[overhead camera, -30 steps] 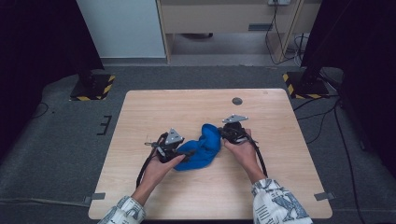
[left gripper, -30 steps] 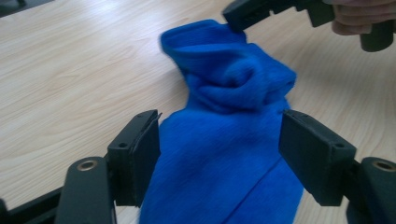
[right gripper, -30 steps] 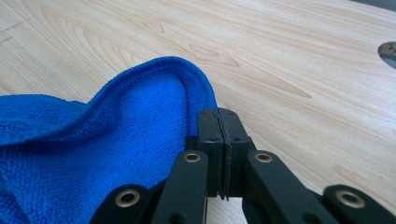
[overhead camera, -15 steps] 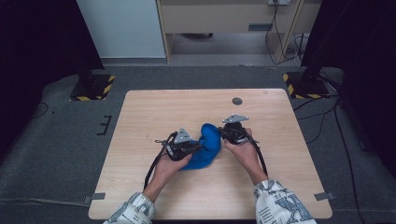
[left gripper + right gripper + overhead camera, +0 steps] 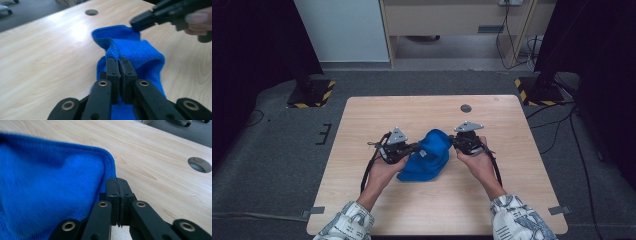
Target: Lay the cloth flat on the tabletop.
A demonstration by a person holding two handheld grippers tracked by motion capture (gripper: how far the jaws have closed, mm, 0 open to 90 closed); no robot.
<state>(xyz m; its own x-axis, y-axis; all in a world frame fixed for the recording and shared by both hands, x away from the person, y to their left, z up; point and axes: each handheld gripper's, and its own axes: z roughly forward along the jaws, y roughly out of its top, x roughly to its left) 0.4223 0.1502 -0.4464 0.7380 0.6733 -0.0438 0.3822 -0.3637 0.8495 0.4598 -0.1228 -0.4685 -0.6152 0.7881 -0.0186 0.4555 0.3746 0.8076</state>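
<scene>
**Both tongs grip blue cloth above the desk**

The left tongs point(image 5: 416, 147), open beside the blue cloth point(image 5: 428, 157) a second ago, have just been closing and now pinch a fold of it; in the left gripper view the two black jaws stand almost together with the cloth's rolled edge point(image 5: 117, 51) squeezed between them. Since the earlier frame the left hand point(image 5: 384, 170) has moved in toward the cloth's left side, and the cloth, then spread lower across the desk point(image 5: 362, 125), now bunches up between the two hands near the desk's middle. The right tongs point(image 5: 453, 142) stay clamped on the cloth's hemmed corner point(image 5: 110, 167), jaws pressed tight, as they were before.

From above, the tips of both tongs are too small to make out against the fabric. The right gripper view cuts the cloth off at the left and bottom edges, and much of it is blurred. In the left gripper view the right tongs point(image 5: 136, 23) appear at the top, partly cropped, nipping the cloth's far corner. The cloth's underside and whether its lower part still touches the desk cannot be told.
</scene>
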